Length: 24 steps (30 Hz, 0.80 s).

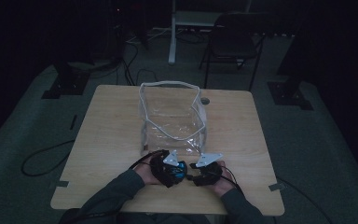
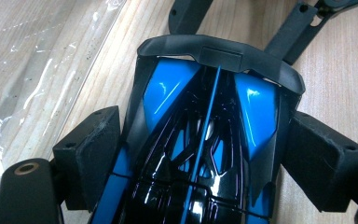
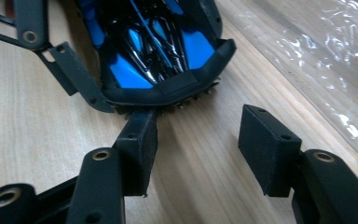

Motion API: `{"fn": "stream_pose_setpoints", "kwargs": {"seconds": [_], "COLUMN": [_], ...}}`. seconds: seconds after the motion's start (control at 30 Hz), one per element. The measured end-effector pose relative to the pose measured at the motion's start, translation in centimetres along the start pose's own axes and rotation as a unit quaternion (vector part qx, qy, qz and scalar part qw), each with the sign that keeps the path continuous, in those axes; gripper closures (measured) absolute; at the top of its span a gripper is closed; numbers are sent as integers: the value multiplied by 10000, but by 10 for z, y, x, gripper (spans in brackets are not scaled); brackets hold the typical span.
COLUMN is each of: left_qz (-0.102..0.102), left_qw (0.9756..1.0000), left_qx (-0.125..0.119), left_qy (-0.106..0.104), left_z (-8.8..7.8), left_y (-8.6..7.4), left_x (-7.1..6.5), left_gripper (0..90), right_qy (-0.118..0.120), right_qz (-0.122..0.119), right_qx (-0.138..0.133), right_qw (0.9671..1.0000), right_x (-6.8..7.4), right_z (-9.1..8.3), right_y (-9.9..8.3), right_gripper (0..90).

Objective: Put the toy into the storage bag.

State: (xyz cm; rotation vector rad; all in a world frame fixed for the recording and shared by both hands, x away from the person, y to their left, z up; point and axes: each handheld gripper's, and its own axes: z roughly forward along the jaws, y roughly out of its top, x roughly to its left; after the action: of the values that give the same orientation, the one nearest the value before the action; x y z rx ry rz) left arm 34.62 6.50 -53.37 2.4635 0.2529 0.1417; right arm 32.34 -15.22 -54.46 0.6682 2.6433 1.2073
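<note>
High view first: we see the wooden table (image 1: pixel 121 140) with the clear plastic bag (image 1: pixel 172 119) standing upright in its middle, nearer the far edge, its open mouth with the white rim turned upward. Near the front edge, just before the bag, both our hands meet around the toy car (image 1: pixel 176 169), a black and blue one.

In the left gripper view the car (image 2: pixel 205 140) lies between the pads (image 2: pixel 91 149) of the left gripper (image 2: pixel 200 163), which press on its two flanks, so this gripper grasps the car across its width. The long axis of the car runs straight away from the gripper, along the jaws, and its black end bar points toward the right gripper, whose links show just beyond it. The bag (image 2: pixel 32 70) lies to the left side in this view.

In the right gripper view the right gripper (image 3: pixel 200 144) stands released, with bare table between its jaws. Its left pad (image 3: pixel 140 144) sits just under the end bar of the car (image 3: pixel 168 60); we cannot tell if it touches it.

We judge that the coming move is to lift the car and bring it over the bag mouth. What decides it is that the bag stands just beyond the car, toward the far edge, and the left hand already carries the car. The right gripper is free, close to the near wall of the bag, so it can hold the rim.
</note>
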Motion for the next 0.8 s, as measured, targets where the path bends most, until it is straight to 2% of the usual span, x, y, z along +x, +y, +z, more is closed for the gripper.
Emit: {"fn": "stream_pose_setpoints", "kwargs": {"seconds": [0.1, 0.17, 0.23, 0.3, 0.37, 0.43, 0.5, 0.67, 0.8], "left_qz": [-9, -49, -59, -61, -53, -16, -38, 76, 158], "left_qw": [10000, 9999, 9999, 9999, 10000, 10000, 10000, 9999, 9998], "left_qx": [-35, -72, -64, -88, -62, -51, -34, 66, 148], "left_qy": [35, -70, -70, -27, -22, -15, -63, -54, 17], "left_z": [0, 0, 1, 0, 1, 0, -1, 0, 3], "left_y": [0, -1, -1, -1, 0, 0, 1, 5, 7], "left_x": [0, 1, 1, 1, 1, 1, 2, 1, 0], "left_gripper": [163, 149, 130, 129, 112, 112, 112, 113, 133], "right_qy": [97, 150, 139, 232, 323, 290, 304, 340, 342], "right_qz": [-12, -2, -27, -105, -189, -305, -329, -349, -389], "right_qx": [-145, -227, -223, -225, -242, -225, -254, -363, -301], "right_qw": [9998, 9996, 9997, 9994, 9990, 9989, 9987, 9982, 9982], "right_x": [0, -1, 0, 1, 3, 7, 6, 6, 8], "right_z": [-3, -5, -5, -5, -5, -4, -5, -7, -6], "right_y": [1, 1, 2, 3, 5, 7, 8, 9, 9], "right_gripper": [535, 569, 585, 644, 652, 658, 658, 670, 670]}}
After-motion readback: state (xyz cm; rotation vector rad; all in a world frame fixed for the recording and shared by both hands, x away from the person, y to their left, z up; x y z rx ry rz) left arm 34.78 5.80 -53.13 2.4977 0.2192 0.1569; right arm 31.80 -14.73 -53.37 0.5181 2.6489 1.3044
